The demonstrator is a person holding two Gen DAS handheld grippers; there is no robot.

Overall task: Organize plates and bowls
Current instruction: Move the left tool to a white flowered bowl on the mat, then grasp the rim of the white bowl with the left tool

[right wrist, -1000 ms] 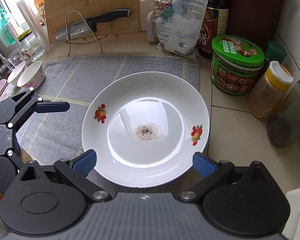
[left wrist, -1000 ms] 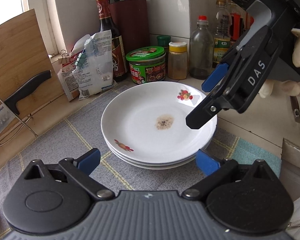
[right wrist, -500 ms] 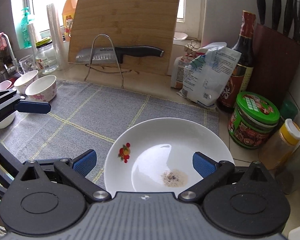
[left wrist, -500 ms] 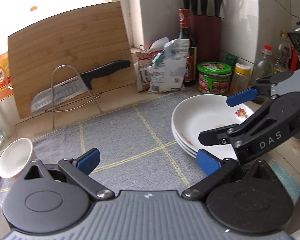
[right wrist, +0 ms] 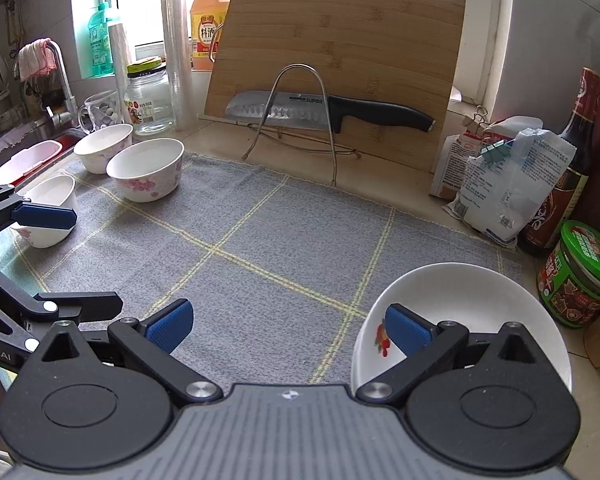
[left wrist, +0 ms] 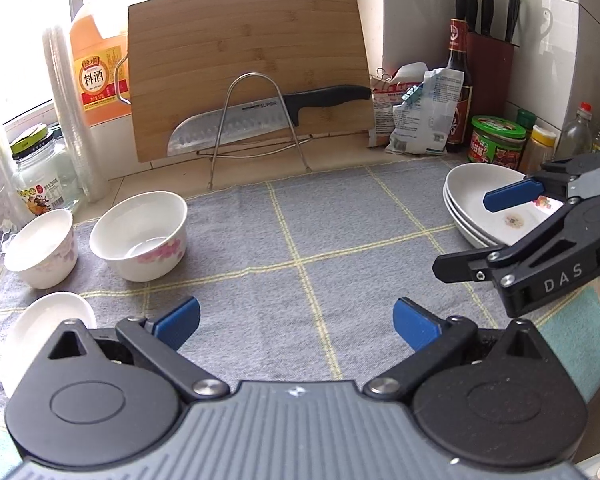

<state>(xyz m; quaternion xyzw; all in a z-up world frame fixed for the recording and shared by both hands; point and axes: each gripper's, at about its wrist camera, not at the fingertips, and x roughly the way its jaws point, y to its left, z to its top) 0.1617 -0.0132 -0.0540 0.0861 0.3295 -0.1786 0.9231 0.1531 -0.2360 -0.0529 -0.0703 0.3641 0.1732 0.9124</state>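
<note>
A stack of white plates with fruit prints sits at the right of the grey mat; it also shows in the right wrist view. Three white bowls with pink flowers stand at the mat's left: one large, one further left, one nearest my left gripper. They also show in the right wrist view. My left gripper is open and empty over the mat. My right gripper is open and empty beside the plates; it shows in the left wrist view.
A bamboo cutting board and a knife on a wire stand rest at the back. Jars, bottles and bags crowd the back right. A glass jar and oil jug stand back left. A sink lies left.
Both grippers have pulled back and swung left from over the plate stack. The bowls at the left have come into view. Both stay open and empty.
</note>
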